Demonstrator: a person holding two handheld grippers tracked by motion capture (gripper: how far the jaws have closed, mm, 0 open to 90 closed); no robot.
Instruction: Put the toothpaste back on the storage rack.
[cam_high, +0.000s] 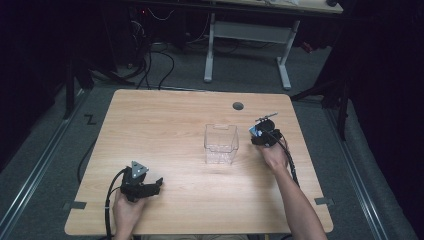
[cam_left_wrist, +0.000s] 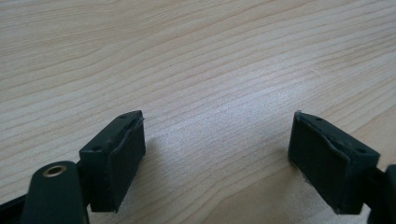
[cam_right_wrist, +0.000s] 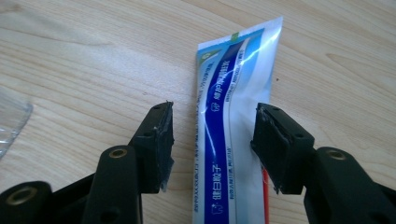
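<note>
Straddling the toothpaste tube (cam_right_wrist: 233, 121) lying flat on our table (cam_right_wrist: 84, 60), our right gripper (cam_right_wrist: 212, 144) stands apart, not yet clamped.

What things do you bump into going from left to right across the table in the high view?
Left gripper → clear plastic box → right gripper, with its jaws around a toothpaste tube lying flat on the table.

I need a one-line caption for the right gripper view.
Open right gripper straddling a blue-and-white toothpaste tube lying flat on the wooden table.
</note>
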